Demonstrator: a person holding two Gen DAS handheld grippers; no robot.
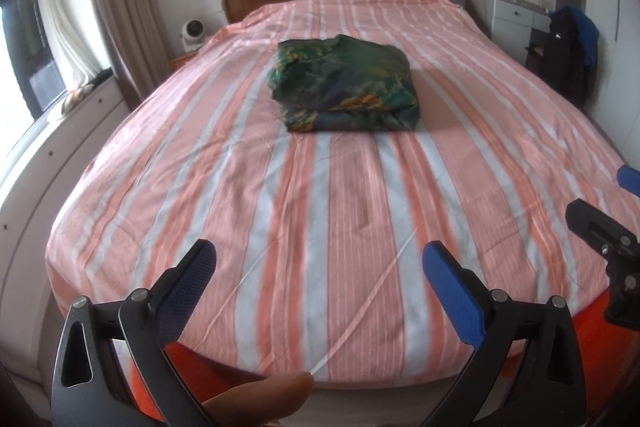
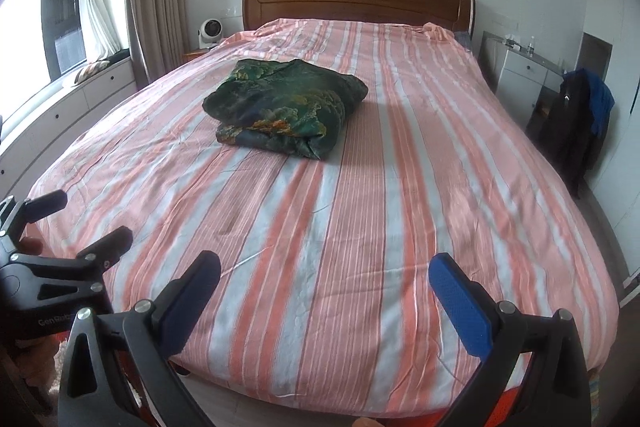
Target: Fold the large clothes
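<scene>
Both grippers hover at the foot of the bed (image 1: 280, 211), wide open and empty: left gripper (image 1: 320, 267), right gripper (image 2: 326, 277). Mid-bed lies the garment (image 1: 344, 83), a folded green patterned bundle, roughly square, fold edge facing the foot. Only the right view shows the left tool's body lettered "GenRob", cut off; only the left view shows a fingertip (image 1: 264, 393).

The right hand-held gripper (image 1: 618, 195) is cut off by the left wrist view's right edge. A fingertip (image 1: 256, 401) runs out of the bottom edge. The striped bed (image 1: 320, 247) is blurred near the foot. Small things on the far worktop (image 2: 532, 53), perhaps bottles, are too tiny to tell.
</scene>
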